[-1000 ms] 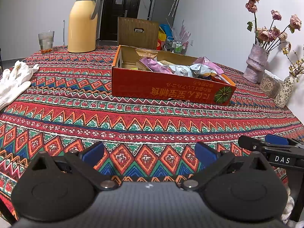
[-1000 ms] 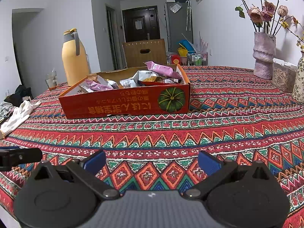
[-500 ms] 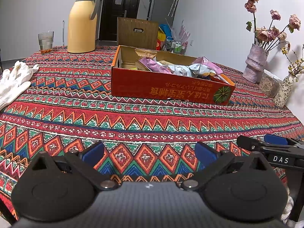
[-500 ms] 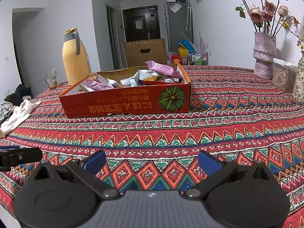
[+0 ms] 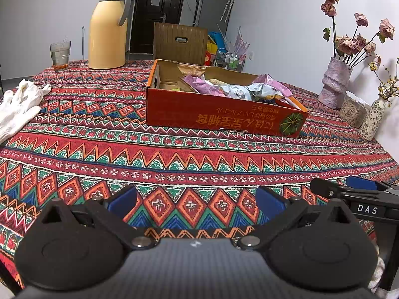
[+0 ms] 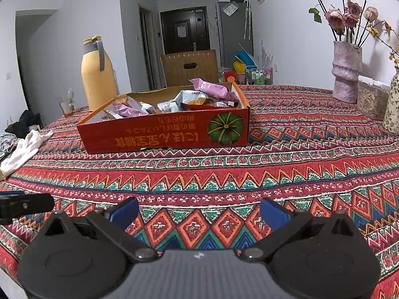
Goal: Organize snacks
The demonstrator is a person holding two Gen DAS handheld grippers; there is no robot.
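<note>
Over the patterned cloth, near table edge: both grippers hover low, side by side, each empty.
Left gripper: blue fingertips spread wide; only tablecloth shows between them.
Right gripper: blue pads equally wide apart; nothing held, tablecloth beneath.
Cross-view: the right gripper's black finger and "DAS" label enter the left wrist view at the lower right; a black finger of the left gripper enters the right wrist view at the lower left edge.
Snack box: shallow red cardboard tray with a green pumpkin print and upside-down lettering on the near wall; it sits on the cloth ahead of both grippers, well apart from them.
Snacks: pink, silver and white packets are heaped loosely inside the box, mostly toward its pumpkin end; one pink packet rides above the rim. The other end shows bare cardboard floor.
White gloves: lying on the cloth to the left of the box, near the table edge.
Yellow thermos: upright behind the box, far left side.
Glass: left of the thermos, upright, some reddish matter at the bottom.
Pink vase: far right, holding dried roses; a clear container and a small floral vase stand beside it.
Wooden chair back: beyond the table, behind the box.
</note>
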